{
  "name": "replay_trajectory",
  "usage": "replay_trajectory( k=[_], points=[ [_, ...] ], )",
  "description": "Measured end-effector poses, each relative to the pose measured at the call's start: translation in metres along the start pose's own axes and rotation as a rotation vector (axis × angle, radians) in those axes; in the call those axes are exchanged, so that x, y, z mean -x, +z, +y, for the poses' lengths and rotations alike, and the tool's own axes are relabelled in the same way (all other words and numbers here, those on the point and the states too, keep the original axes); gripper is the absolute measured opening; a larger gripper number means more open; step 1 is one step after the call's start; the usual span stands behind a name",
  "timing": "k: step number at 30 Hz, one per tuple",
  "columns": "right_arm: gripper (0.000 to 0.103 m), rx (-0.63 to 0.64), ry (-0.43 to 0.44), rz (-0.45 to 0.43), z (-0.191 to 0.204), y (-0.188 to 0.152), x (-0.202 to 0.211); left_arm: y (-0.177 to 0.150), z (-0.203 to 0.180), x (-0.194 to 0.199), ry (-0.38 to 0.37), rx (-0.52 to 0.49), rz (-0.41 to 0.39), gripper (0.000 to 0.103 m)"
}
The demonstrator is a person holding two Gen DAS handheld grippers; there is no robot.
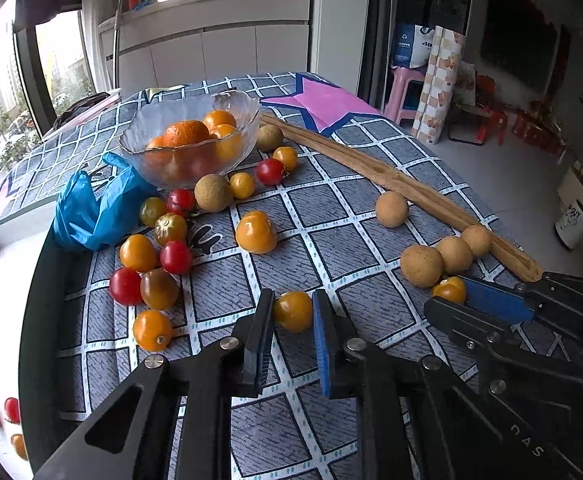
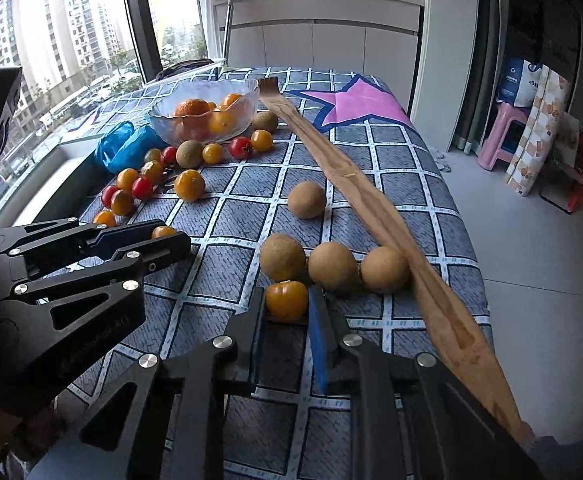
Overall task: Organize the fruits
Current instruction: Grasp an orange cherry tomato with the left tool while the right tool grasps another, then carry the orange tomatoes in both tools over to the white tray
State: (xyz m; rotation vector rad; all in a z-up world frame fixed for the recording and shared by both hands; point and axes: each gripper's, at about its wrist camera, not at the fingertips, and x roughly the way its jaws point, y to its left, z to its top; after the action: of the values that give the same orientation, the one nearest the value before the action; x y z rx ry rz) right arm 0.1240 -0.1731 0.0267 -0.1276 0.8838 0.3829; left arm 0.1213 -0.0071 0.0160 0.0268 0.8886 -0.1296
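The checked counter (image 1: 331, 240) carries a glass bowl (image 1: 191, 136) of oranges, with loose tomatoes and brown fruits scattered in front of it. Nearer than the bowl, the left tool (image 1: 292, 312) straddles a yellow tomato (image 1: 293, 311), jaws apart but close around it. The right tool (image 2: 287, 300) brackets another yellow tomato (image 2: 286, 300) likewise.

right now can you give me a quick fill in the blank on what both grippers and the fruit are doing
1. Each gripper, the left gripper and the right gripper, has a small ____ tomato between its fingers.
2. The oranges sit inside a clear glass ____.
3. A crumpled ____ plastic bag lies beside the glass bowl.
4. Just beyond the right gripper, ____ brown round fruits sit in a row next to the wooden stick.

Missing words: yellow; bowl; blue; three
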Motion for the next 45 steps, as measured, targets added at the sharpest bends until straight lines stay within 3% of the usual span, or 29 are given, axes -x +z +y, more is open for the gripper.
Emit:
replay_trajectory(
  k=[8,23,31,45],
  points=[
    [0.022,-0.004,0.006,-0.001,-0.001,0.0,0.0,-0.007,0.001,0.006,0.018,0.002,-0.001,0.02],
    [0.021,0.039,0.03,0.004,0.012,-0.006,0.004,-0.052,0.02,0.042,0.062,0.061,-0.003,0.02],
    [0.021,0.116,0.05,0.008,0.042,-0.016,0.009,-0.074,0.039,0.061,0.069,0.138,-0.021,0.02],
    [0.021,0.177,0.112,0.006,0.086,-0.025,0.012,-0.087,0.049,0.085,0.127,0.17,-0.107,0.02]
  ],
)
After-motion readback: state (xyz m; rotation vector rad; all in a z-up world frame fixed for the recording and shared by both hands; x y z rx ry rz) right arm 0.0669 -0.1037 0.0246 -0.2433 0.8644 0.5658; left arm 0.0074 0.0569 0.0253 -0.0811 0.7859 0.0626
